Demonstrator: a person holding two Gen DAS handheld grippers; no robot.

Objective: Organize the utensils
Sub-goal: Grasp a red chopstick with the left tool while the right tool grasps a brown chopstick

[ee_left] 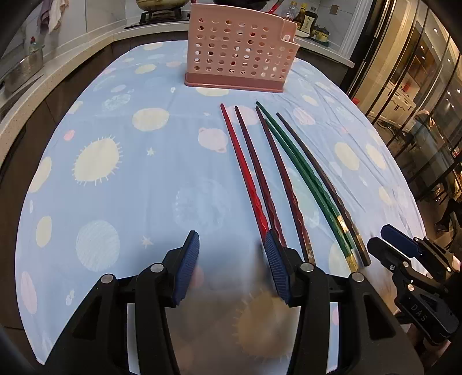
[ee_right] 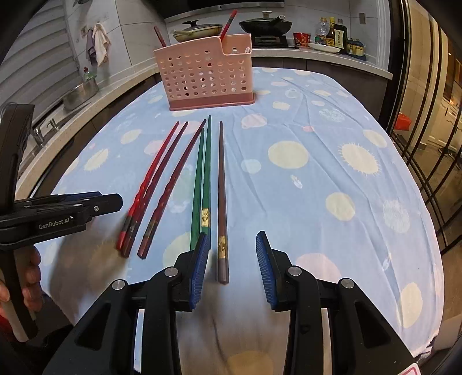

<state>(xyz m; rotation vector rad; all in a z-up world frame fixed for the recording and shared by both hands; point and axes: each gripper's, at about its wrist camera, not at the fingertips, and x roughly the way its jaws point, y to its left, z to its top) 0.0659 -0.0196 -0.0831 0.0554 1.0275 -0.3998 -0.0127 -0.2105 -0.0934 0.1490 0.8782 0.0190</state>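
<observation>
Several chopsticks lie side by side on the blue patterned cloth: a red one (ee_left: pixel 241 170) (ee_right: pixel 153 173), two dark red ones (ee_left: pixel 281 173), a green pair (ee_left: pixel 303 173) (ee_right: pixel 202 173) and a brown one (ee_left: pixel 323 170) (ee_right: pixel 221 202). A pink perforated holder (ee_left: pixel 239 54) (ee_right: pixel 206 78) stands at the far side with a red chopstick (ee_right: pixel 228 24) and a dark red one (ee_right: pixel 159 36) upright in it. My left gripper (ee_left: pixel 231 253) (ee_right: pixel 112 202) is open over the cloth, its right pad by the red chopstick's near end. My right gripper (ee_right: pixel 232 259) (ee_left: pixel 381 239) is open, the brown chopstick's near end showing between its pads, untouched.
The cloth-covered table (ee_left: pixel 115 173) is ringed by a kitchen counter (ee_left: pixel 72 63). A metal pot (ee_right: pixel 79 92) sits on the left counter. Pans on a stove (ee_right: pixel 262 26) and sauce bottles (ee_right: pixel 335 36) stand behind the holder. Glass doors (ee_left: pixel 418 115) run along the right.
</observation>
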